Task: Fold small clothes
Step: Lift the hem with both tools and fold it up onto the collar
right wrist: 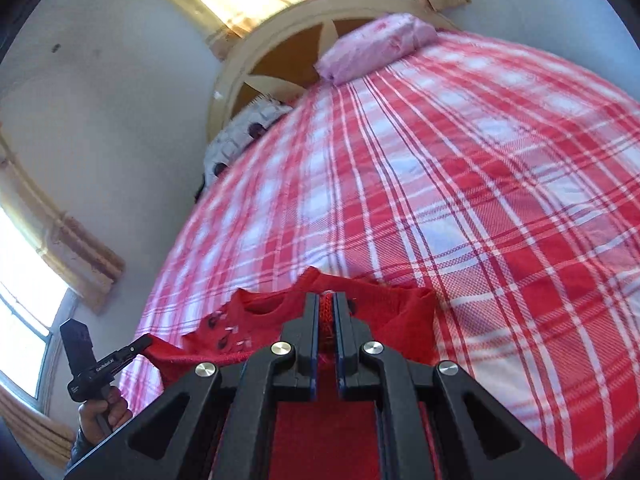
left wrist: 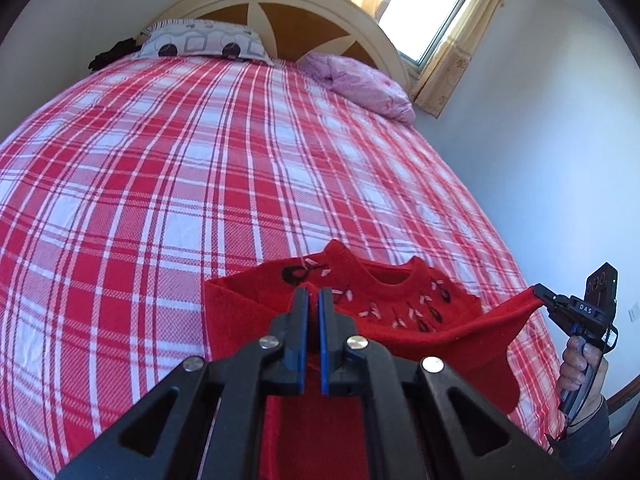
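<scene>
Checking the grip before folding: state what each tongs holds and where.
Both hold the red sweater: left tongs pinch fabric near its collar, right tongs pinch a sleeve end.

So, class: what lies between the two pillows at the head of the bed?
Nothing: between the patterned white pillow and the pink pillow only bare checked sheet shows before the headboard, clearest in the left wrist view.
</scene>
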{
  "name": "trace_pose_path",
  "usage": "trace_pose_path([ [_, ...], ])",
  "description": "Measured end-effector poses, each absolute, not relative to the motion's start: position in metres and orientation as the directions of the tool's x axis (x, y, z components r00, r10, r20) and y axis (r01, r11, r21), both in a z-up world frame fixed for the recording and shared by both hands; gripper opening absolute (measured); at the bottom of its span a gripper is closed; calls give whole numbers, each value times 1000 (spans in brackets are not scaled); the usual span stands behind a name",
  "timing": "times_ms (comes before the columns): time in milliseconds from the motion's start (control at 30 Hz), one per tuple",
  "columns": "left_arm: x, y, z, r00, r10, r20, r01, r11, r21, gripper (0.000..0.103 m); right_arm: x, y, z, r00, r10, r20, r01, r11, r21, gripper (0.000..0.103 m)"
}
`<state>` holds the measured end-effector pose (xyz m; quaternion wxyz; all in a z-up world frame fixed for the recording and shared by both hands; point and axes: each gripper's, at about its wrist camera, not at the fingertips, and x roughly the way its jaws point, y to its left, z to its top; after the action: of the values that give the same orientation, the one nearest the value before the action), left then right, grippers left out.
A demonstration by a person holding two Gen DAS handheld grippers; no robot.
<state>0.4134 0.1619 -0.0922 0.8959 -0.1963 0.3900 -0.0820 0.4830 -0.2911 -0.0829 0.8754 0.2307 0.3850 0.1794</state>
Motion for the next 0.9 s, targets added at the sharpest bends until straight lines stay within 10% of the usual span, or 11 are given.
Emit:
trace_pose_path([
  [333, 458, 173, -136, 638, -231, -734, -118, 913, -390, 6, 554, -280, -138, 573, 419, -704, -40, 873, 486, 9],
  [433, 456, 182, -135, 650, -194, -734, -176, 902, -394, 7, 549, -273, -126, 610, 351, -711, -55, 913, 403, 48],
  [667, 412, 159, -118, 669, -151, -728, -114, 947, -301, 58, 498, -240, -102, 615, 405, -676, -215, 912, 350, 53],
  [900, 413, 123, -129, 629, -47, -776, -83, 988, -127, 60, 490, -193, -119, 562, 314, -765, -259, 945, 198, 53],
])
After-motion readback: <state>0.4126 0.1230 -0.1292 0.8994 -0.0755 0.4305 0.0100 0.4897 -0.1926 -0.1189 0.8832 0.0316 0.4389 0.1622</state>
